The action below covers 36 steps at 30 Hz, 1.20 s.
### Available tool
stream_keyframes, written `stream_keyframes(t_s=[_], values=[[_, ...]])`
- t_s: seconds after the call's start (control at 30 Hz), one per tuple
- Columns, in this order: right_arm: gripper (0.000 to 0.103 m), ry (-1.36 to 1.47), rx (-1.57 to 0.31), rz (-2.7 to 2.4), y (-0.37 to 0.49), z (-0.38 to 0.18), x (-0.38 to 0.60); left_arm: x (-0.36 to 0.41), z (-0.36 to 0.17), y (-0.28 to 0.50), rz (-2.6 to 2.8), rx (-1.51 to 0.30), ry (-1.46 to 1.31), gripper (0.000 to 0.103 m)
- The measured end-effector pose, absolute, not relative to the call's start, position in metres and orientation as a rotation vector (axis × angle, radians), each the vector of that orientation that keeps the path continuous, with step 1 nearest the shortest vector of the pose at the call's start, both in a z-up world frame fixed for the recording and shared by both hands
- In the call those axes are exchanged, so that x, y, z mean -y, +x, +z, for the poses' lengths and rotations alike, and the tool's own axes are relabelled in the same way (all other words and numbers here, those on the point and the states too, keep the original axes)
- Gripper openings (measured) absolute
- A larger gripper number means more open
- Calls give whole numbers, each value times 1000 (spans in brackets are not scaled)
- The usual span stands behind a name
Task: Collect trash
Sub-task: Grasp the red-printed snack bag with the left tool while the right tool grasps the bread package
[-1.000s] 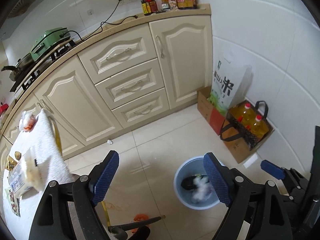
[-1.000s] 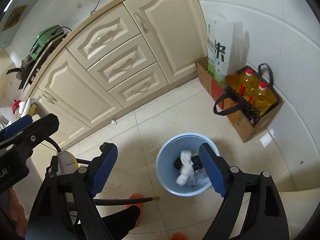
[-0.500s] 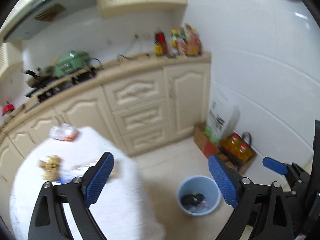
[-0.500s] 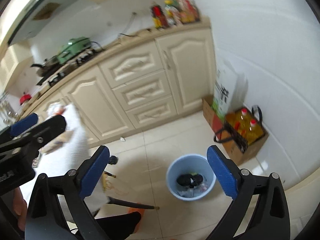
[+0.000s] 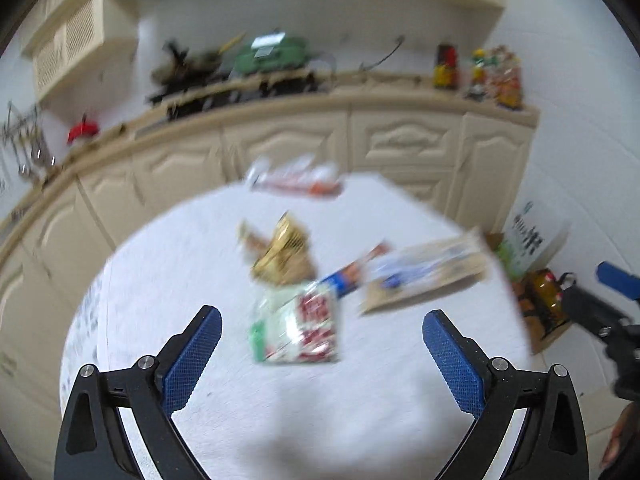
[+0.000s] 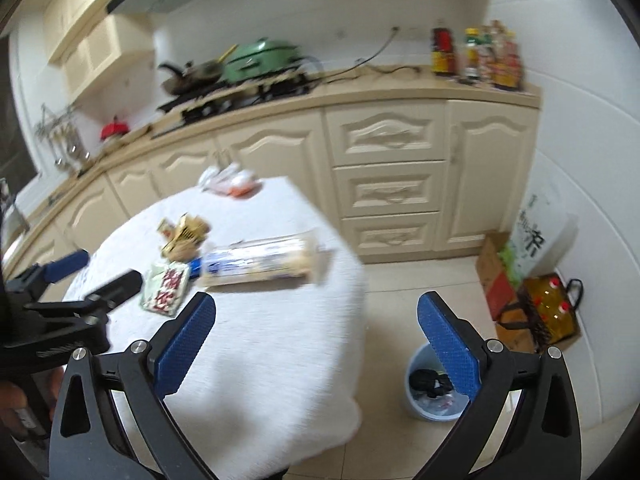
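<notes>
Trash is partly collected, as far as it can be judged: dark and pale pieces are seen inside the blue bin [image 6: 430,394], which stands on the floor just beside the right edge of the white table [image 6: 256,344]. Four items are left on the table. Nearest to its left side lies the green and red packet [image 5: 298,326]; just behind it the gold wrapper [image 5: 282,252] is found; at the far edge, a white and orange wrapper [image 5: 296,180]; toward the right edge, the long clear package [image 5: 424,276]. The left gripper [image 5: 322,356] is held spread and empty above the table, with the green and red packet between its fingers. The right gripper [image 6: 316,346] is also spread wide and nothing is pinched; it hangs over the right edge of the table.
</notes>
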State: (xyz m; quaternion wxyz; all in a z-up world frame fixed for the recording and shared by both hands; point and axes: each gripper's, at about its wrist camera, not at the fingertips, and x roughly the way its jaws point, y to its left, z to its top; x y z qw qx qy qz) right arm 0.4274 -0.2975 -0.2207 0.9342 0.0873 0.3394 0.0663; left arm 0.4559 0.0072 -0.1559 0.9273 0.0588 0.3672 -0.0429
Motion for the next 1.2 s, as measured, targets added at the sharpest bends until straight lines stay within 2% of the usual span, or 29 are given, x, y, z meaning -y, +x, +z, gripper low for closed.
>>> stream_keyframes(t_s=[0.17,0.37,0.43,0.57,0.8,1.07,1.1,1.2], values=[[102,129,-747,162,454,-236,267,-24,-194,485,-66,-862,91,99],[102,88,-788,162,483,-251,251,-29,-215,516,-41,-933,74,98],[102,63,-801,166,491,-256,247,-32,-216,528,-38,-950,71,92],[102,-113,-813,189,512,-263,236,-45,-215,544,-27,-948,25,73],[102,-420,-834,265,537,-277,218,-62,-183,538,-29,-909,-34,72],[101,-483,-929,454,575,-294,204,-58,-165,503,-52,-895,-24,72],[93,-437,-950,472,580,-293,208,-57,-165,500,-53,-895,-23,72],[57,-324,-993,503,584,-291,217,-54,-162,496,-55,-893,-19,72]])
